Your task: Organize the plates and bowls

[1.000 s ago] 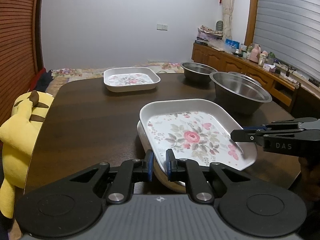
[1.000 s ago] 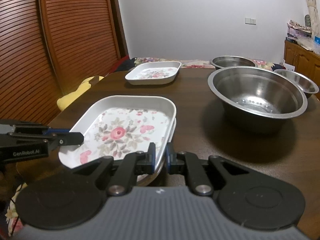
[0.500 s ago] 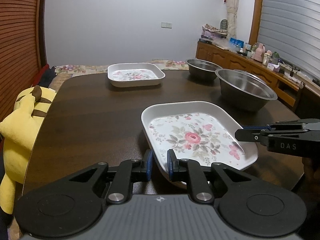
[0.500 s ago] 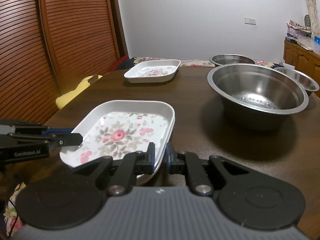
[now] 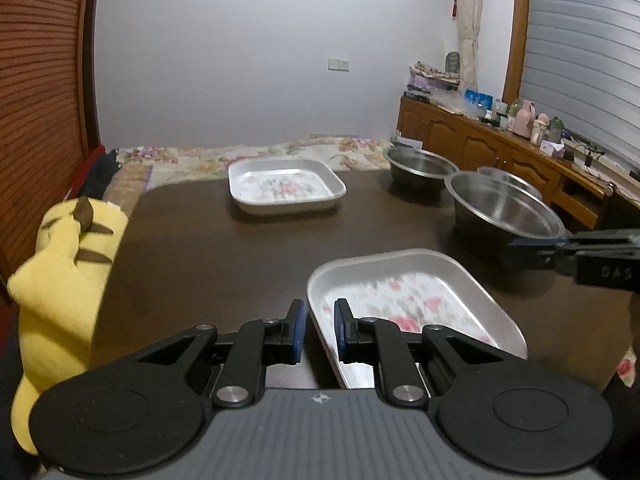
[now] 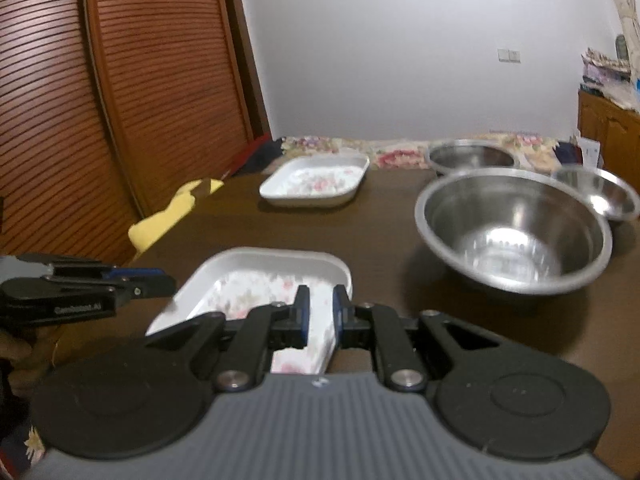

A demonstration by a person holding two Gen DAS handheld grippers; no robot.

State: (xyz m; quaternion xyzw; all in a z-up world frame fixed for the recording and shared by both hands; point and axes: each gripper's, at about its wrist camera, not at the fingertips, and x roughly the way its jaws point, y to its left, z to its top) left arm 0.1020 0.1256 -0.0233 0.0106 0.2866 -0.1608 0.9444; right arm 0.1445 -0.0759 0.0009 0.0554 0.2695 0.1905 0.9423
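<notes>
A white square floral plate lies on the dark table's near edge, seen also in the right wrist view. My left gripper hovers over its left rim, jaws slightly apart, holding nothing. My right gripper is above the plate's right rim, jaws slightly apart, holding nothing. A second floral plate sits at the far middle. A large steel bowl stands to the right, with two smaller steel bowls behind it.
A yellow plush toy sits on a chair at the table's left edge. A wooden slatted door stands at left. A wooden sideboard with bottles runs along the right wall. A floral bed cover lies beyond the table.
Both grippers have let go of the floral plate and pulled back and up. The plate now rests on the table. The views are blurred by motion.
</notes>
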